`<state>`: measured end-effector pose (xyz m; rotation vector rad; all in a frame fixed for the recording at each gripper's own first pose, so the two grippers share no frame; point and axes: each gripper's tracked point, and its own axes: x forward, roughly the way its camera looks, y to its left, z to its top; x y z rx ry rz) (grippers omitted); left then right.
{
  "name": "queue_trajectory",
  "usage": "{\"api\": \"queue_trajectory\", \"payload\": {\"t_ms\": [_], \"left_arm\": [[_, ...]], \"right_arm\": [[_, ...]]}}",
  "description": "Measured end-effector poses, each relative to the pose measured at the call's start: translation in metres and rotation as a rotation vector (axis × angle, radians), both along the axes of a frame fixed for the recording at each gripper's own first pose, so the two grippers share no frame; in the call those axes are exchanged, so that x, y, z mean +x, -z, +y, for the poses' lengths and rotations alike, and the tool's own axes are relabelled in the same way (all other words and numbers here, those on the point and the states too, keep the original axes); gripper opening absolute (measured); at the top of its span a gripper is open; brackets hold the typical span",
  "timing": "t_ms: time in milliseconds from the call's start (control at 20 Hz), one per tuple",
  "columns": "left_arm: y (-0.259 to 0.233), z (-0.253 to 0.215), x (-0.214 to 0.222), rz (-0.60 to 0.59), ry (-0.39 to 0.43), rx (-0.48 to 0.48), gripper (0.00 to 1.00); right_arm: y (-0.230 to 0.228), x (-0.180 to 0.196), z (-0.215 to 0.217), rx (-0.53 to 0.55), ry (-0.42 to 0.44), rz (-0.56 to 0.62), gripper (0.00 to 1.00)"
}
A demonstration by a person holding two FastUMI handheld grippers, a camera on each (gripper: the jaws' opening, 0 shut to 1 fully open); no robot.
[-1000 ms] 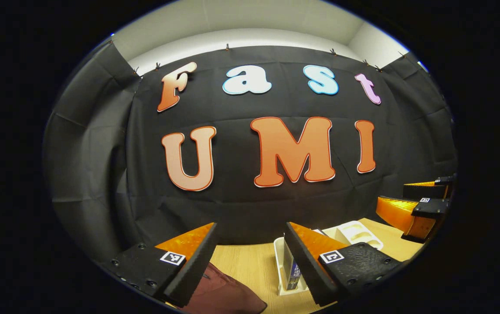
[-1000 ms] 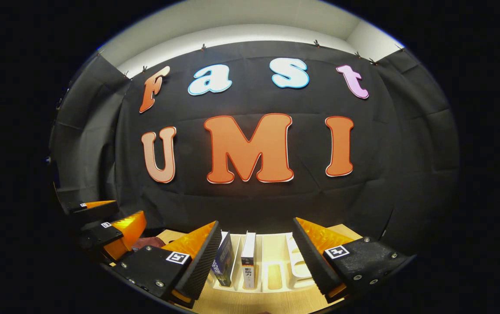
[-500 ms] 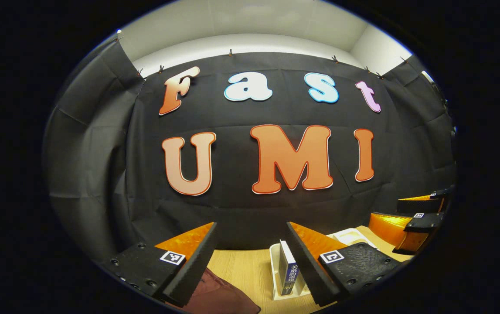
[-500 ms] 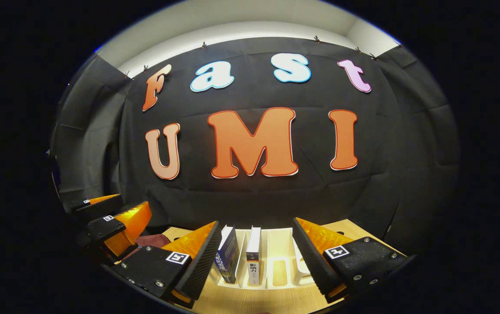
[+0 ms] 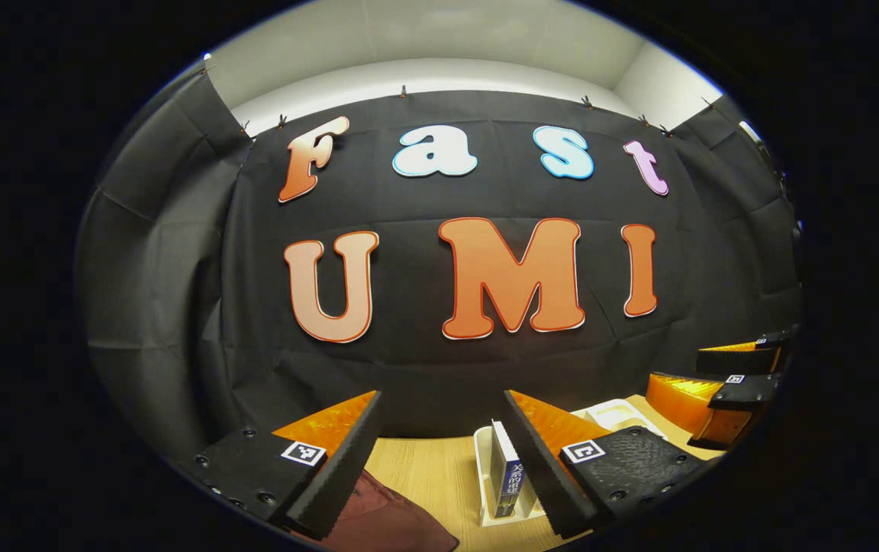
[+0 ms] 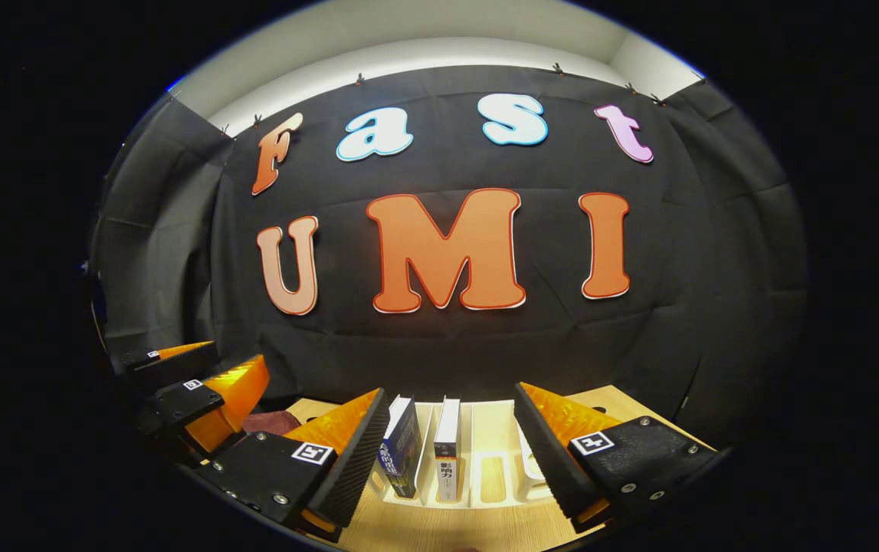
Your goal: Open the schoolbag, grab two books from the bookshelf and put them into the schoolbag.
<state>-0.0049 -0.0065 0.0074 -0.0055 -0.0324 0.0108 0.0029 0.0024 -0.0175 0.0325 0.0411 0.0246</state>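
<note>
In the left gripper view, my left gripper (image 5: 443, 395) is open above the wooden table (image 5: 424, 468), nothing between its fingers. A maroon schoolbag (image 5: 389, 521) lies low under its left finger. A white book rack (image 5: 483, 475) stands to the right, with a blue book (image 5: 506, 479) upright in it beside my right finger. In the right gripper view, my right gripper (image 6: 452, 391) is open and faces the rack (image 6: 485, 460). Ahead of its fingers stand a blue book (image 6: 401, 448) and a white book (image 6: 447, 452), both untouched. A bit of the schoolbag (image 6: 267, 422) shows at the left.
The booth's black cloth wall rises just behind the table. The right gripper (image 5: 680, 372) shows open at the far right of the left gripper view. The left gripper (image 6: 238, 354) shows open at the far left of the right gripper view. Empty rack slots (image 6: 527, 460) lie right of the books.
Over the last second both views shifted slightly, and more of the rack and books now shows. Both grippers stayed open; almost nothing moved in the last half second.
</note>
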Motion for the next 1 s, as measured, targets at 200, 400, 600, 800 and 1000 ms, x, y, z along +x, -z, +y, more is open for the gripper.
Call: {"api": "queue_trajectory", "payload": {"t_ms": [200,400,600,800,1000], "left_arm": [[0.001,0.000,-0.001,0.003,-0.002,0.003,0.96],[0.000,-0.006,0.000,0.001,0.013,0.000,0.99],[0.001,-0.005,0.001,0.001,0.015,-0.004,0.96],[0.004,-0.004,0.001,0.009,0.014,-0.004,0.96],[0.008,-0.001,0.005,0.016,0.010,0.002,0.96]], "right_arm": [[0.000,0.002,-0.002,-0.007,0.009,-0.003,0.97],[0.002,0.003,-0.006,-0.012,0.024,0.001,0.97],[0.004,0.006,-0.005,-0.013,0.028,0.009,0.97],[0.007,0.006,-0.005,-0.017,0.026,0.015,0.97],[0.009,0.009,-0.007,-0.014,0.031,0.019,0.97]]}}
